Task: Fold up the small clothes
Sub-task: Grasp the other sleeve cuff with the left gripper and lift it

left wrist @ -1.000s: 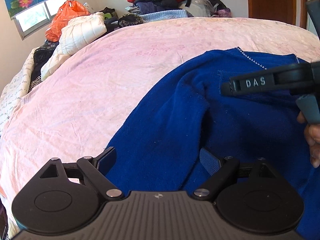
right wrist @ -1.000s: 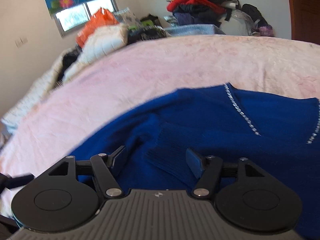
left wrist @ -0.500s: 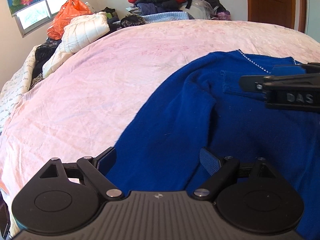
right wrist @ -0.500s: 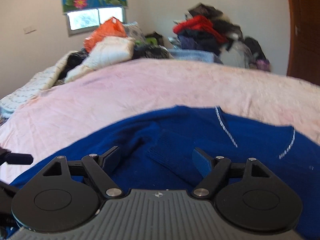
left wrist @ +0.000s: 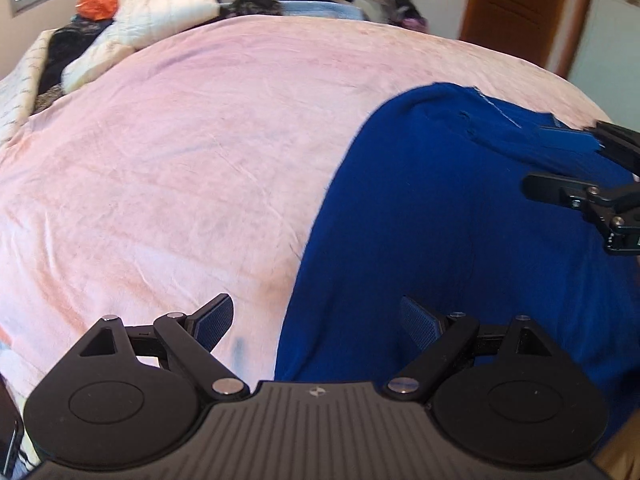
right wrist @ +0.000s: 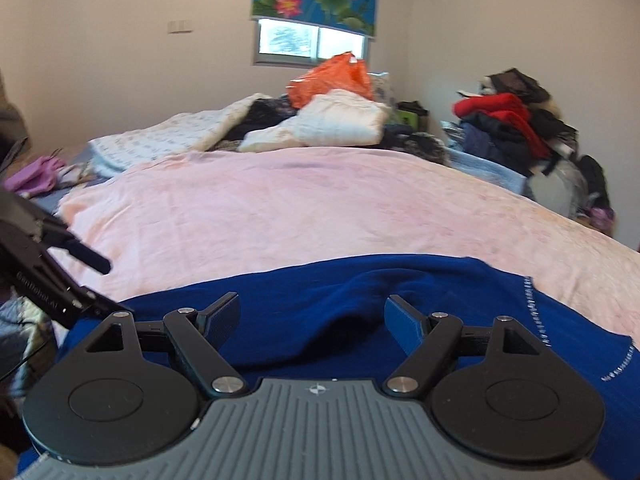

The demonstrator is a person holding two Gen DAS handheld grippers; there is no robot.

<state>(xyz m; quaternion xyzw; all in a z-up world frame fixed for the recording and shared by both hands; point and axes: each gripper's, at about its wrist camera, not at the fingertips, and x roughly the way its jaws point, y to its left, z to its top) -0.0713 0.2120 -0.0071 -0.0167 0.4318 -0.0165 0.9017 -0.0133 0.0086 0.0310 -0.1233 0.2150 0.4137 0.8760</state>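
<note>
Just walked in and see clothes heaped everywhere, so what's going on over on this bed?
A person with handheld tongs in each hand is folding a dark blue knit sweater spread on the pink bedspread. Neither is gripping anything at this moment: the left tongs hang open over the sweater's edge, and the right tongs are open above its bunched fabric. Unsorted clothes are piled along the far side of the bed.

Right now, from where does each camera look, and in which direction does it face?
Left wrist: sits behind the open left gripper, looks down across the blue sweater's edge and pink bedspread; the right gripper shows at right.
Right wrist: sits behind the open right gripper, looks over the sweater toward the window; the left gripper shows at left.
Shared: sweater, bedspread, orange bag, clothes pile.
</note>
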